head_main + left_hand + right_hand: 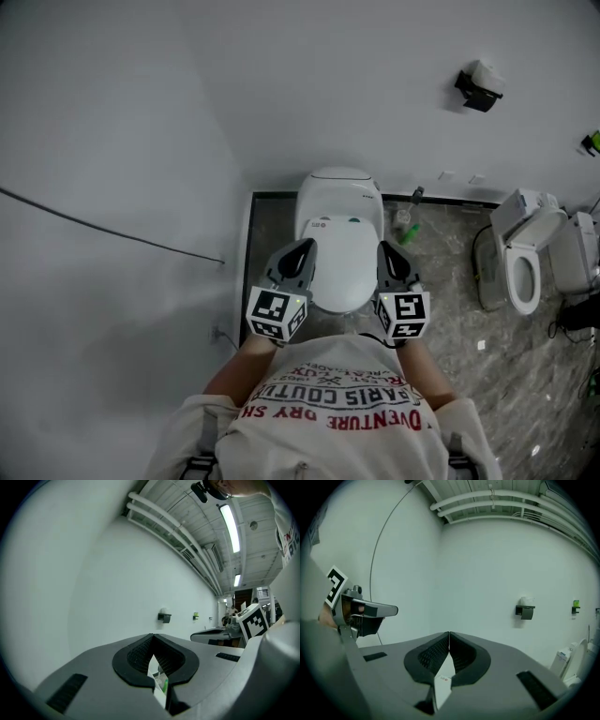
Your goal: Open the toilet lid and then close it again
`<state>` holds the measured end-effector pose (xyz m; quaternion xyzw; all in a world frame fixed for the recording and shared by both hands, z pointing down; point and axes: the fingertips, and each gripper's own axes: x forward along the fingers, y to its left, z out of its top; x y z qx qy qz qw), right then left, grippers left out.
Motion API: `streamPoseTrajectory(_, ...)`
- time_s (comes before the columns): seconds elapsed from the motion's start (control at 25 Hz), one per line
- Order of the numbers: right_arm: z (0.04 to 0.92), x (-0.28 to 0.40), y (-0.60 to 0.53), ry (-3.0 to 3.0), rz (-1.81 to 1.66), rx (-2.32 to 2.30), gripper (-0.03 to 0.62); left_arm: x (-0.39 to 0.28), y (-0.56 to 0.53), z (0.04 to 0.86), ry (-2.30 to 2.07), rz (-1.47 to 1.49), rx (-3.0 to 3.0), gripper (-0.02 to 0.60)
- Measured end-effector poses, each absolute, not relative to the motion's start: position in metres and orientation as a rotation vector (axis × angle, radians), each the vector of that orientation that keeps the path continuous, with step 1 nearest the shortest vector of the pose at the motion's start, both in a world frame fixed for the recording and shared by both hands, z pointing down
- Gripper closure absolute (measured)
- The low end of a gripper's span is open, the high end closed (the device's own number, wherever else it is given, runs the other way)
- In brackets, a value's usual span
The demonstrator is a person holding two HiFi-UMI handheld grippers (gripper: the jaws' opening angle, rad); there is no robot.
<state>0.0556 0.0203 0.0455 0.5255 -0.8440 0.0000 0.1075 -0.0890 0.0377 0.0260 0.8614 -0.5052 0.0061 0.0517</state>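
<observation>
Only in head view: closed toilet lid (342,255) below left gripper (306,246) and right gripper (385,247), both pinched shut and empty; from gripper views, wall (487,573) and paper holder (526,611) beyond that lid.

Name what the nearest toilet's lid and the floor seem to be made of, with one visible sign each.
Toilet lid: probably moulded plastic, smooth white with a soft sheen. Floor: likely polished stone or stone-look tile, grey with mottled veining; which of the two cannot be told.
</observation>
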Motion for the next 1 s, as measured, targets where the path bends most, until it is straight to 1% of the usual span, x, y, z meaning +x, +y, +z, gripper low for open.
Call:
streamPoseTrajectory(0.48,0.054,0.051,0.025,-2.476,0.021,1.500,0.580,-0.085,0.035,0.034,-1.547,0.054,2.609,0.574)
streamPoseTrajectory(1.0,0.066,0.043,0.028,-2.484,0.083,1.500,0.580,-0.101,0.032,0.047,-1.582,0.069,2.557,0.574)
